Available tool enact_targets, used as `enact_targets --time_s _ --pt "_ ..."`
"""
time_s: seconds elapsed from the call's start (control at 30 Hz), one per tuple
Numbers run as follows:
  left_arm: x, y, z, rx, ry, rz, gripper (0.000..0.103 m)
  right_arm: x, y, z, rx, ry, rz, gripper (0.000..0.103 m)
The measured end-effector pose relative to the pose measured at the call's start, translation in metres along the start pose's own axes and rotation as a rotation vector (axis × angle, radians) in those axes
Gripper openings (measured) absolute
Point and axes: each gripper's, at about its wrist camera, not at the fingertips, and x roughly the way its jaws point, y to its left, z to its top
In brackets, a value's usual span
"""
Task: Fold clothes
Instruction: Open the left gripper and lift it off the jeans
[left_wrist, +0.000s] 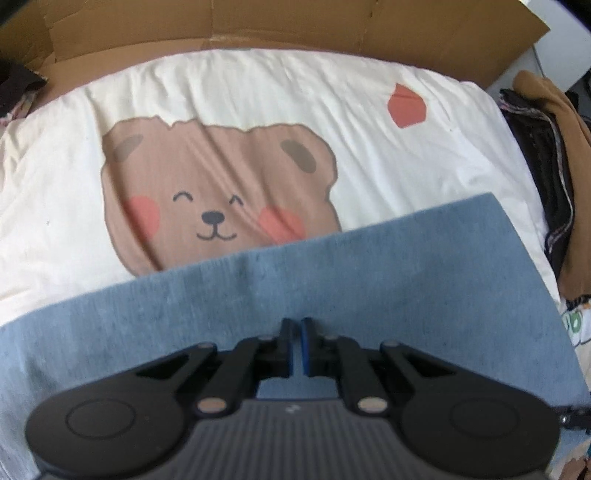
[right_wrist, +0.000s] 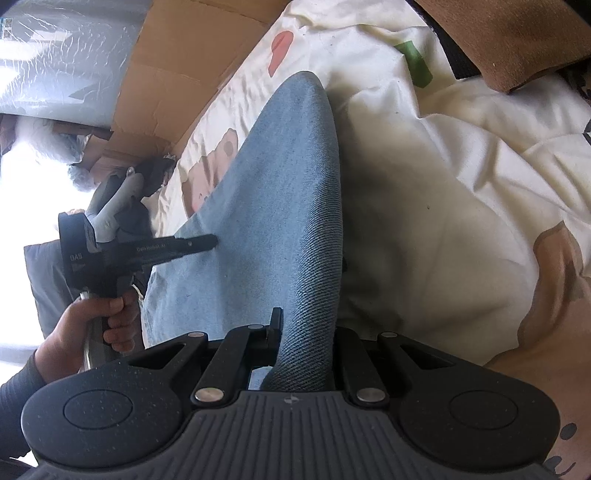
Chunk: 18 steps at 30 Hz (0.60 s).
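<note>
A blue denim garment (left_wrist: 332, 280) lies spread over the cream bear-print bedcover (left_wrist: 229, 96). My left gripper (left_wrist: 297, 325) points steeply down with its jaws shut and its tips pressed into the denim. A thin strip of blue shows between the pads. In the right wrist view the denim (right_wrist: 288, 192) rises off the bed as a rounded ridge into my right gripper (right_wrist: 306, 332), which is shut on it. The cloth hides the right finger. The left gripper (right_wrist: 208, 242) shows there too, held by a hand (right_wrist: 92, 325), with its tip on the denim's left part.
Flattened brown cardboard (left_wrist: 258, 26) stands behind the bed. A pile of brown and dark clothes (left_wrist: 546, 147) lies at the right edge. Clear-wrapped bedding (right_wrist: 62, 51) and a grey cushion (right_wrist: 48, 280) sit beyond the bed's left side.
</note>
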Motion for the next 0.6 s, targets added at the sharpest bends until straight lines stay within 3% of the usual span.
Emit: enact_targets --time_s 0.23,0.6 --pt "0.011 0.016 0.013 -0.056 0.010 -0.016 0.003 0.000 0.001 0.000 -0.004 -0.002 0.004 0.005" --pt "0.003 0.016 0.001 -0.006 0.009 -0.020 0.003 0.002 0.004 0.005 -0.051 0.020 -0.022 0.012"
